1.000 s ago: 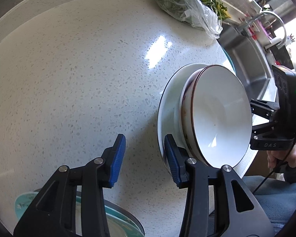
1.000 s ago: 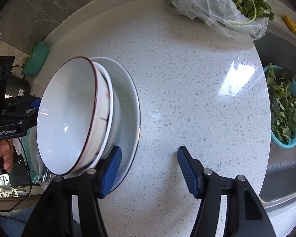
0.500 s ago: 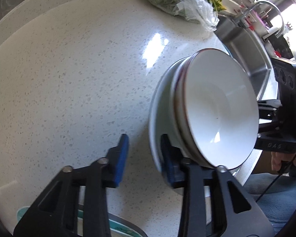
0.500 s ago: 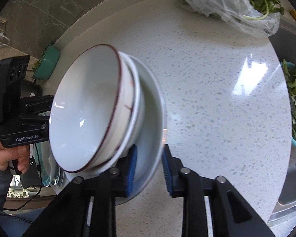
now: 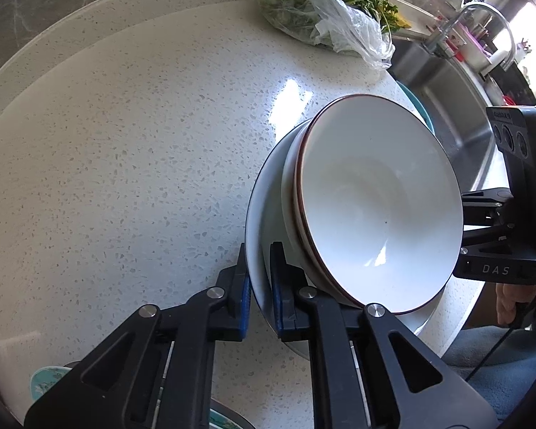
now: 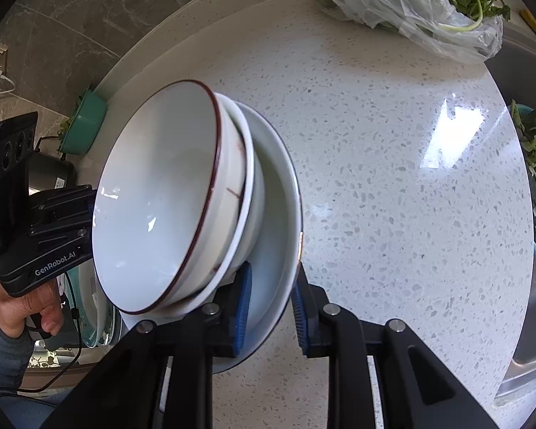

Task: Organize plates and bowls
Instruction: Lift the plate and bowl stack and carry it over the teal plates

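fingers pinch plate rim | both grippers (bowls stacked)

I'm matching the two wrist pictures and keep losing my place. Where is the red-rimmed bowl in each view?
Left wrist: red-rimmed bowl right of centre, stacked on the white plate.
Right wrist: same bowl left of centre.
Shared landmark: the bag of greens at the top of both.

Tabletop: centre open; bagged greens at far edge; sink along right edge.
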Motion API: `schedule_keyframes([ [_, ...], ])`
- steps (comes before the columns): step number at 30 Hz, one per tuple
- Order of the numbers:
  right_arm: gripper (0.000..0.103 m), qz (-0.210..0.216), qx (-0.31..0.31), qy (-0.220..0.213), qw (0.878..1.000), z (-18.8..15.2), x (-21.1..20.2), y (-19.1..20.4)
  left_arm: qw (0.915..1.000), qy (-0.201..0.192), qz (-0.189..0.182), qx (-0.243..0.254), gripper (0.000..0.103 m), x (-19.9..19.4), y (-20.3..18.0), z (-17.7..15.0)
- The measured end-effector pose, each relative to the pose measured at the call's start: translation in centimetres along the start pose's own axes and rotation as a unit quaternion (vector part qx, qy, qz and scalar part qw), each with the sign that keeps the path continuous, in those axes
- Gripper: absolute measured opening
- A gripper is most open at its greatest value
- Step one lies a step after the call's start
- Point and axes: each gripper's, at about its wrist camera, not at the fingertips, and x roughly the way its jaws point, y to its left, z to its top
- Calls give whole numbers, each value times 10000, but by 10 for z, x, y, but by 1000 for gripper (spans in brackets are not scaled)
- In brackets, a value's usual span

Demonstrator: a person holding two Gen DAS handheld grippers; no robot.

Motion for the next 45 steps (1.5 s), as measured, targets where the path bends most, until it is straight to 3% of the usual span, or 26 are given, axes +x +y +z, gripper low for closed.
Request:
schedule_keyframes([
  [17, 23, -47, -120, 28, 9999, -4, 1, 16, 9996, -203, -30, -185, 8, -32, 14, -20],
  [29, 23, -124, -520, -171, 9984, 3, -34, 47, 9980, -520, -94, -341, 8, -86, 19, -32],
  [38, 24, 108, -1220, -224, 9922, 11, -48, 111, 9937, -847, 147, -720, 8, -159, 52, -72],
  [45, 24, 332, -1760, 5, 9838, 8, -25, 169, 9870, -1012, 431, -1175, 8, -203, 94, -122],
])
